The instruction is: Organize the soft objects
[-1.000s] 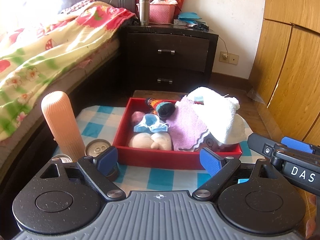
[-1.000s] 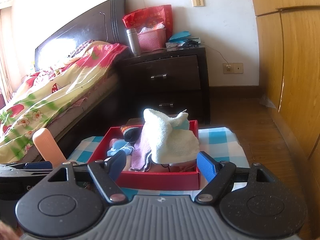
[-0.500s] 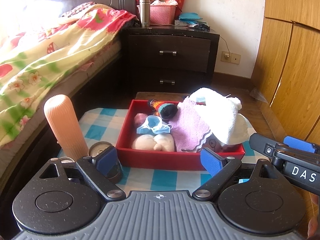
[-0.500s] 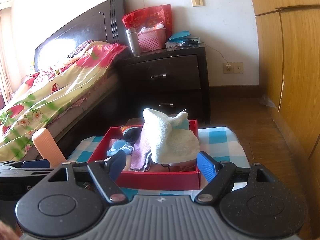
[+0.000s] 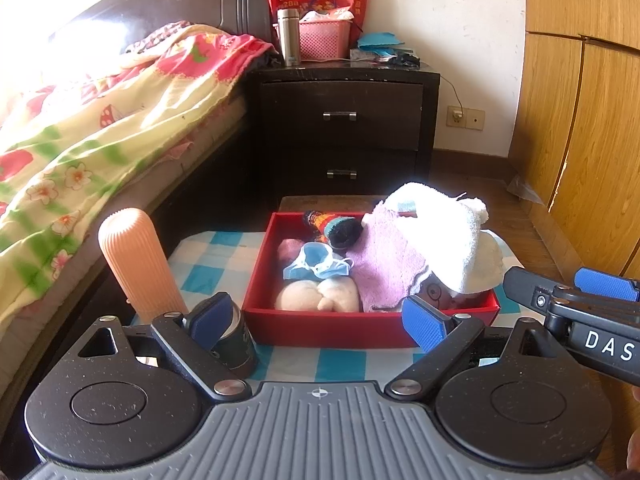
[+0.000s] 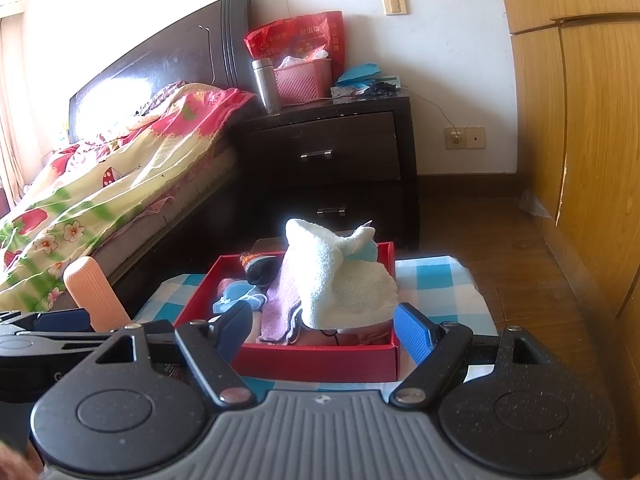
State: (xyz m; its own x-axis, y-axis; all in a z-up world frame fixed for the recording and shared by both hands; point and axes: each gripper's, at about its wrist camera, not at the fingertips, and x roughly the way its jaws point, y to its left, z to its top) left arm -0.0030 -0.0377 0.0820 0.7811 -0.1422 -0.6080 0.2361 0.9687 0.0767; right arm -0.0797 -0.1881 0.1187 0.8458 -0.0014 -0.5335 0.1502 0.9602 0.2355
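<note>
Red box (image 5: 328,332): on the blue-and-white checked cloth (image 5: 208,268) covering the tabletop, ahead of both tools; holds all the soft items.
White towel (image 5: 444,236): uppermost, heaped at the box's right side, overhanging the right wall.
Pink knit cloth (image 5: 384,264): under the towel, spread across the middle of the box.
Blue face mask (image 5: 316,266): left of the pink cloth, lying on a beige plush item (image 5: 316,296) at the near wall.
Striped dark sock (image 5: 332,228): at the far wall of the box, beside the towel.
Ribbed peach bottle (image 5: 136,264): upright on the cloth, left of the box, apart from it.
Dark can (image 5: 240,340): just beside the box's near-left corner, partly hidden by a pad.
Left tool (image 5: 318,318): released, blue pads wide apart, nothing between them; held short of the box's near wall.
Right tool (image 6: 324,332): released, pads apart and empty; also short of the near wall.
Surroundings: bed with floral quilt (image 5: 80,128) at left; dark nightstand (image 5: 344,120) behind; wooden wardrobe (image 5: 592,120) at right.
</note>
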